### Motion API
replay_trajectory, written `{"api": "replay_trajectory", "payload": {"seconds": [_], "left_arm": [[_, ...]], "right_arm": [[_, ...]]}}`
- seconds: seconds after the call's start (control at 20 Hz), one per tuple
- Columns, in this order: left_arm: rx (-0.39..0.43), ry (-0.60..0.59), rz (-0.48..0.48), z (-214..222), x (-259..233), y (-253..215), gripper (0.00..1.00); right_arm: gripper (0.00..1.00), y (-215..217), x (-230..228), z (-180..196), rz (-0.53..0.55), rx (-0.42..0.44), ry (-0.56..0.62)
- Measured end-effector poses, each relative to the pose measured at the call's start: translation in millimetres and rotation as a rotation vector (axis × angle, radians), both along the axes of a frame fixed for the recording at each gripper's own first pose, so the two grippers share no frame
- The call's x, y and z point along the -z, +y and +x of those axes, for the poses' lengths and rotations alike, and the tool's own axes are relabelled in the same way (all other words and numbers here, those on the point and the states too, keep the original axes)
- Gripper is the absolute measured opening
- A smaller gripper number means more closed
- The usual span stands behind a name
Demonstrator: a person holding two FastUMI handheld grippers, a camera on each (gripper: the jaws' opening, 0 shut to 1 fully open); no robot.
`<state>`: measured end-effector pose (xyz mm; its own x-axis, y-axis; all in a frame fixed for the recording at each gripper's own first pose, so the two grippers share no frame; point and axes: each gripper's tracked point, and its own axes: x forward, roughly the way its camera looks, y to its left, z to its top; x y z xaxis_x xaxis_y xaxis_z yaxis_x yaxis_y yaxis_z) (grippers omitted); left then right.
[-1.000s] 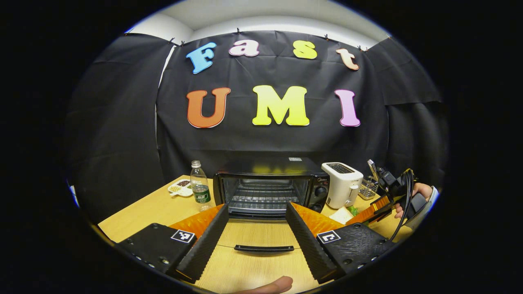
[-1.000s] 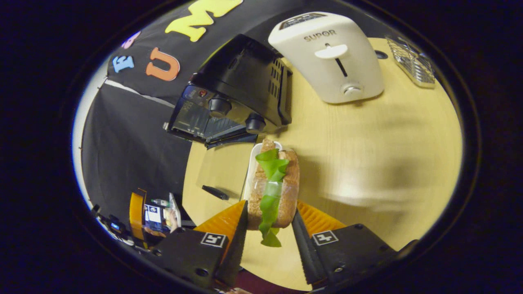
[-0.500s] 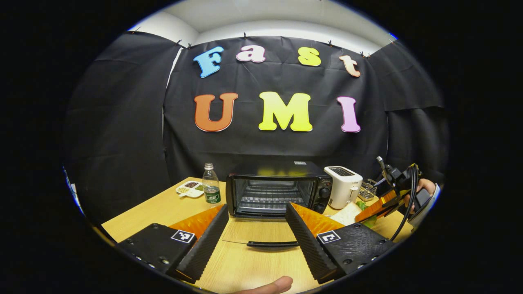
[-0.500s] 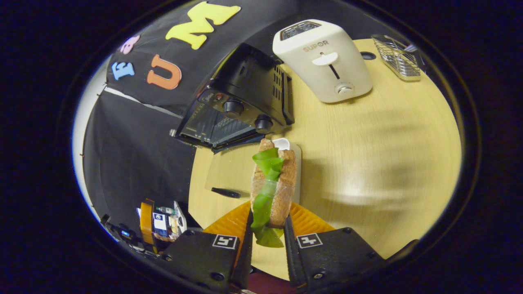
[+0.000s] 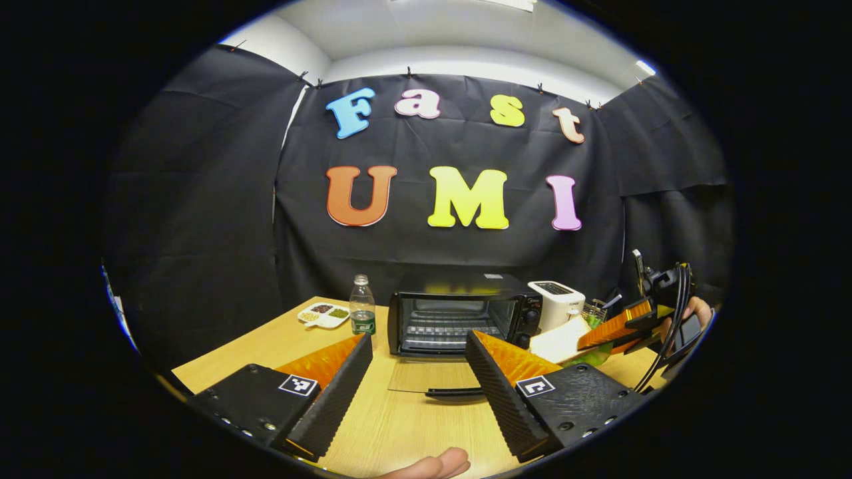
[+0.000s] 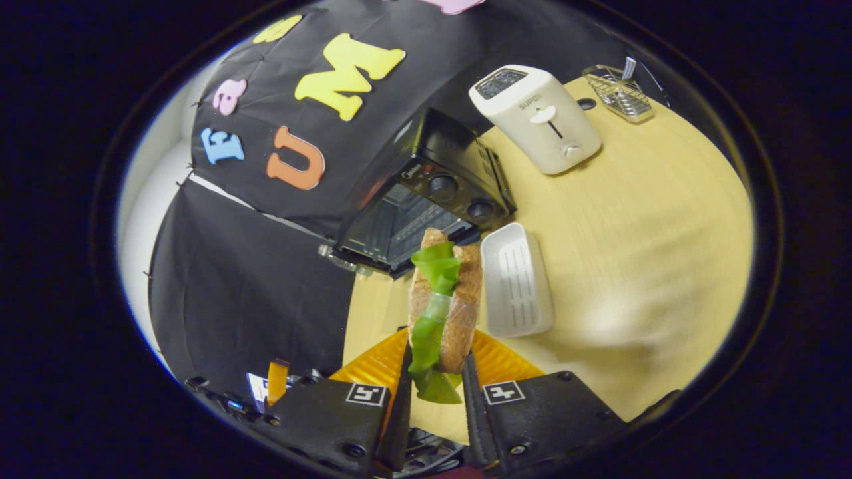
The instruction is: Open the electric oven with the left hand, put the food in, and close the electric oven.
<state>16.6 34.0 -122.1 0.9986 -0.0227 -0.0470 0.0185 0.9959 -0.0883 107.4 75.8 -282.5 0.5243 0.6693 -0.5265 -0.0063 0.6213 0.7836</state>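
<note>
The black electric oven (image 5: pixel 456 313) stands at the back of the wooden table, its glass door (image 5: pixel 426 376) lying flat and open toward me, wire rack visible inside. My left gripper (image 5: pixel 418 342) is open and holds nothing, hovering in front of the door handle (image 5: pixel 456 392). My right gripper (image 6: pixel 436 359) is shut on a brown bread sandwich with green lettuce (image 6: pixel 444 303), held in the air in front of the oven (image 6: pixel 419 199). In the left gripper view the right gripper (image 5: pixel 626 326) and sandwich (image 5: pixel 559 339) show right of the oven.
A white tray (image 6: pixel 516 279) lies right of the oven door. A white toaster (image 6: pixel 536 120) and a wire rack (image 6: pixel 616 93) stand further right. A water bottle (image 5: pixel 362 313) and a small divided dish (image 5: pixel 324 315) sit left of the oven. A thumb (image 5: pixel 432 464) shows low.
My left gripper has drawn back from the open oven. My right gripper closed on the sandwich and lifted it off the white tray, up and away from the table.
</note>
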Motion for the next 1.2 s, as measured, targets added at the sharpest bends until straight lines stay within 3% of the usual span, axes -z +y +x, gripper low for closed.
{"api": "replay_trajectory", "payload": {"seconds": [0.15, 0.55, 0.7, 0.85, 1.2], "left_arm": [[0.002, 0.000, -0.026, -7, -6, 12, 0.93], [-0.027, -0.034, -0.082, -22, -13, 51, 0.94], [-0.028, -0.045, -0.091, -24, -15, 57, 0.94], [-0.060, -0.029, -0.041, -26, -7, 77, 0.94], [-0.102, 0.029, 0.020, -34, 13, 106, 0.94]], "right_arm": [[0.39, 40, 1, 8, 0.098, 0.067, -0.053], [0.39, 122, 19, 78, 0.232, 0.306, -0.144], [0.39, 146, 25, 108, 0.224, 0.412, -0.193], [0.39, 167, 33, 139, 0.204, 0.521, -0.239], [0.39, 183, 47, 212, 0.073, 0.718, -0.361]]}}
